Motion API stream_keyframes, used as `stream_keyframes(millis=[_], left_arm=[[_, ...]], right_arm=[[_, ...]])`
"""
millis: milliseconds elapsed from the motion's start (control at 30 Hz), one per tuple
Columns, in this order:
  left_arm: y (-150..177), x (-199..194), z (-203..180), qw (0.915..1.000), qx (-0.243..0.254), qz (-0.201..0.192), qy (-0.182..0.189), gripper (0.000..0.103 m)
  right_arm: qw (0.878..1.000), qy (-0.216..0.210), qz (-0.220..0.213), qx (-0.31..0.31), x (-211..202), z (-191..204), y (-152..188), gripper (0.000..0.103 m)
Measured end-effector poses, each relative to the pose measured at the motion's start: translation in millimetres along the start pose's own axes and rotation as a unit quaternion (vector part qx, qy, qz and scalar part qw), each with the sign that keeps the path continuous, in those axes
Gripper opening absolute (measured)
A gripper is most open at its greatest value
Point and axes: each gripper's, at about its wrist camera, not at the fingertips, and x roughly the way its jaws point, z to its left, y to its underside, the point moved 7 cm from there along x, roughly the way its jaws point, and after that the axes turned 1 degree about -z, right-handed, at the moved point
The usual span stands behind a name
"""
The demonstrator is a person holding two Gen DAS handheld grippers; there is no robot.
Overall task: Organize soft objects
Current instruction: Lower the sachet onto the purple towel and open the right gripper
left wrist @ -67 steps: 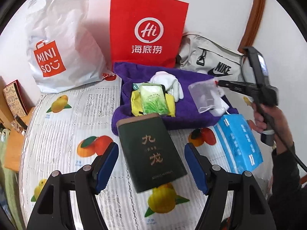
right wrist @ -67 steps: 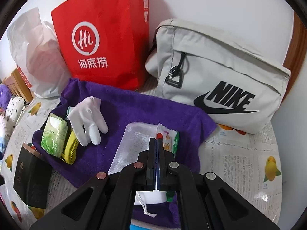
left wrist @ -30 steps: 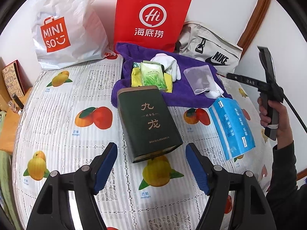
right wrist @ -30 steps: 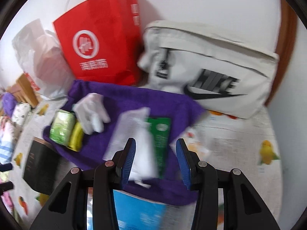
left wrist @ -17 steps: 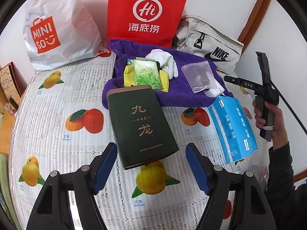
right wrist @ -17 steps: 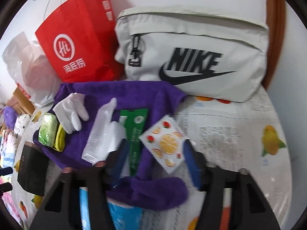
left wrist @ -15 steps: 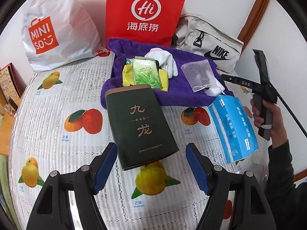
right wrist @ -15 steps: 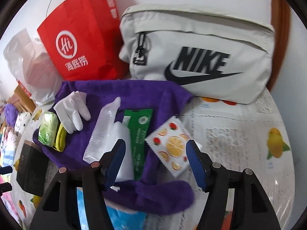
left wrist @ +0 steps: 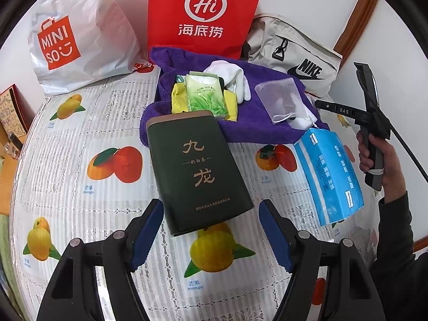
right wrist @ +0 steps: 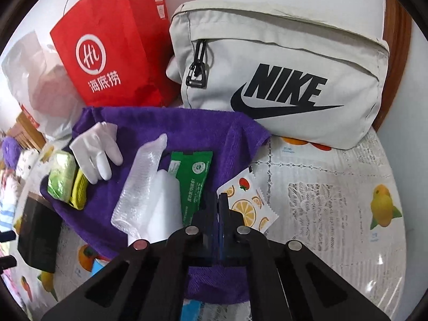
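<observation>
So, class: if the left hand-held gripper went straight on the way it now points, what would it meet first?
Most likely the dark green tea box. The open left hand-held gripper frames the box's near end, though how far above the table it hovers is unclear.

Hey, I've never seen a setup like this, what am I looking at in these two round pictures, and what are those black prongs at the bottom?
No robot here: a person holds a hand-held clamp tool in each hand, each with a fisheye camera looking along its fingers. The left tool stands open above a dark green tea tin on a fruit-print tablecloth. The right tool has shut on the edge of a fruit-print sachet beside a purple towel. On the towel lie a white glove and a green packet.
</observation>
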Motion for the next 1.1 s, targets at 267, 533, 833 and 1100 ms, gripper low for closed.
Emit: stream_keyframes(millis=[267,533,833,1100], left_arm=[[0,-7,2,1.0,-0.004,-0.006,-0.001,0.072],[2,-12,4,0.9999,-0.006,-0.01,0.002,0.072],[4,-14,18,0.9997,-0.021,-0.012,-0.005,0.072],[4,-8,27,0.9995,-0.029,-0.008,-0.003,0.072]], right_arm=[[1.0,0.014,-0.02,-0.008,-26,3,-7,0.0],[0.998,0.014,-0.047,-0.027,-57,21,-27,0.0],[0.995,0.026,-0.06,-0.072,-43,61,-55,0.0],[0.993,0.013,-0.016,-0.12,5,95,-39,0.0]])
